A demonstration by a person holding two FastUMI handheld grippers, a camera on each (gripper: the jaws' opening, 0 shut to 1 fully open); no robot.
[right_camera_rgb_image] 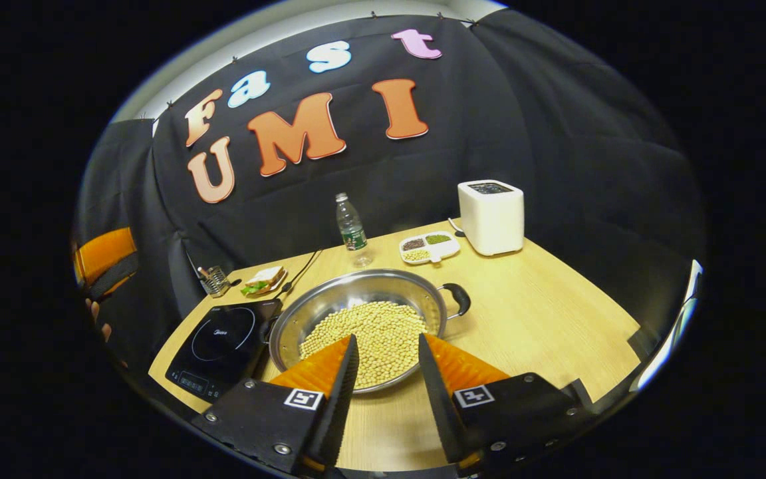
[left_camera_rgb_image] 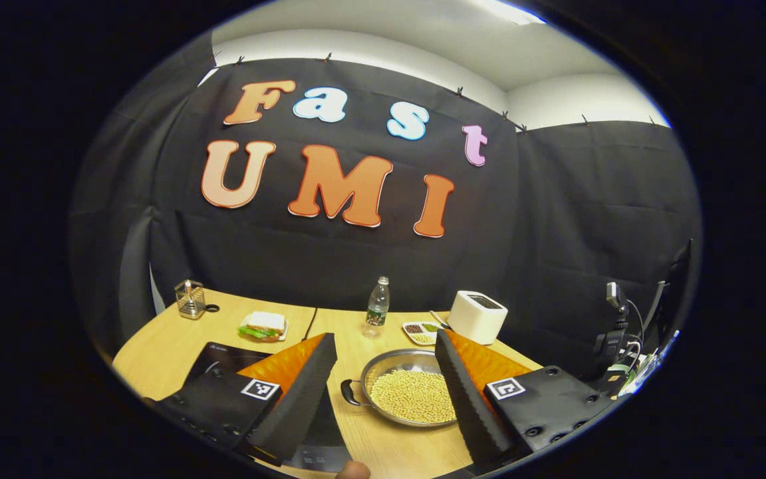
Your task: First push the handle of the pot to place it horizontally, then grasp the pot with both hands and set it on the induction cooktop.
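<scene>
Steel pot [right_camera_rgb_image: 363,319] heaped with pale beans, both hand-held grippers spread wide.

Steel pot [right_camera_rgb_image: 363,313] of beans on the wooden table [right_camera_rgb_image: 542,319]. Induction cooktop [right_camera_rgb_image: 223,346] just beside the pot. Right gripper [right_camera_rgb_image: 386,372], fingers apart, above the pot's near rim.

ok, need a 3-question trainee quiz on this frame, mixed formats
1. True or false: the pot already sits on the induction cooktop.
2. What fills the pot? A) water B) pale beans C) nothing
3. Fill in: beside the white toaster lies a divided ____ of grains.

Key: 1. false, it stands on the table beside the cooktop; 2. B; 3. tray. Both the left gripper and right gripper are open.
</scene>
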